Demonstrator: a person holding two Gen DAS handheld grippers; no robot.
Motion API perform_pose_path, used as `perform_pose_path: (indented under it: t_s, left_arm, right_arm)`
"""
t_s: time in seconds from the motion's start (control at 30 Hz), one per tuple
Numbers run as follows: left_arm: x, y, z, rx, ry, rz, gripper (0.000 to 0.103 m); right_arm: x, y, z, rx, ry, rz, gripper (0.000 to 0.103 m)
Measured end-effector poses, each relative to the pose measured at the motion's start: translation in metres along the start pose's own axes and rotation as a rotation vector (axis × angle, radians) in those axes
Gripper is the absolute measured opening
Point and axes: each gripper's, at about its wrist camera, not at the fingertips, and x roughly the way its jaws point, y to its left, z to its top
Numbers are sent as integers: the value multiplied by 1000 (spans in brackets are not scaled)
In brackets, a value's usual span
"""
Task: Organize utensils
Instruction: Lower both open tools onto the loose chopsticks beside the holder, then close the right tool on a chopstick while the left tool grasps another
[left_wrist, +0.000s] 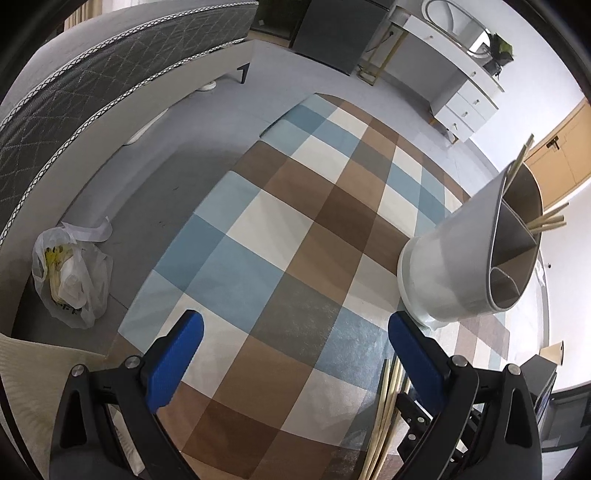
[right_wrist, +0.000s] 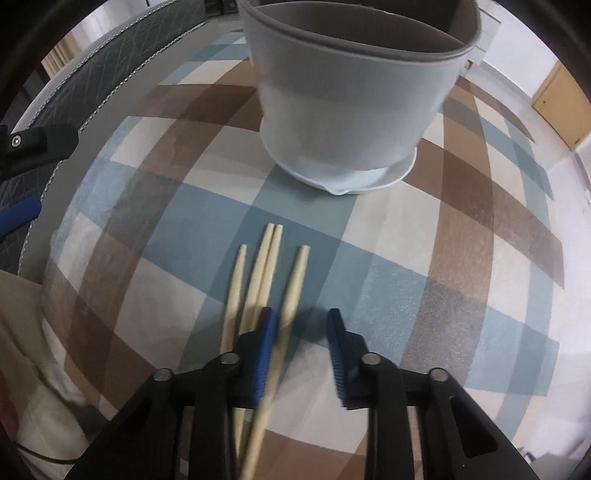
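Looks like somebody's bedroom at home: a bed (left_wrist: 92, 85) (quilted grey mattress) sits left of the checked tablecloth (left_wrist: 295, 229), with a white dressing table (left_wrist: 450, 77) beyond it.

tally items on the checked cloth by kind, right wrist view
Loose chopsticks: 4
Utensil holder: 1
Total: 5

No text, label, brand, number or sign can be read on anything in either wrist view.
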Motion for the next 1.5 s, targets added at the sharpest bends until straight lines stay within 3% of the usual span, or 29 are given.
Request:
perform_pose_path:
  t_s: [0.27, 0.4, 0.57, 0.83, 0.97, 1.1, 1.3, 1.4, 1.5]
  left_arm:
    - [1, 5, 3, -1, 4, 22, 98]
    - [1, 11, 6, -12, -11, 34, 98]
    - [1, 4, 2, 44, -35, 49, 98]
    - [11, -27, -22, 241, -9, 46, 98]
    - [27, -37, -37, 258, 88, 19, 98]
    - [29, -51, -51, 297, 102, 51, 98]
    - [32, -75, -70, 392, 126, 107, 98]
    - [38, -80, -77, 423, 122, 163, 98]
    - [53, -75, -80, 403, 169, 202, 98]
  right_arm:
    - [5, -2, 21, -11, -30, -7, 19]
    - [8, 0, 33, -41, -43, 19, 6]
    - [6, -12, 33, -13, -78, 77, 4]
    - [-34, -83, 6, 237, -242, 274, 4]
    - [-43, -123, -9, 397, -295, 381, 4]
    - [-50, -138, -26, 471, -325, 439, 4]
    - [-58, -136, -27, 496, -369, 447, 4]
    - [-59, -133, -27, 482, -366, 383, 4]
    - [-58, -138, -30, 488, -363, 349, 4]
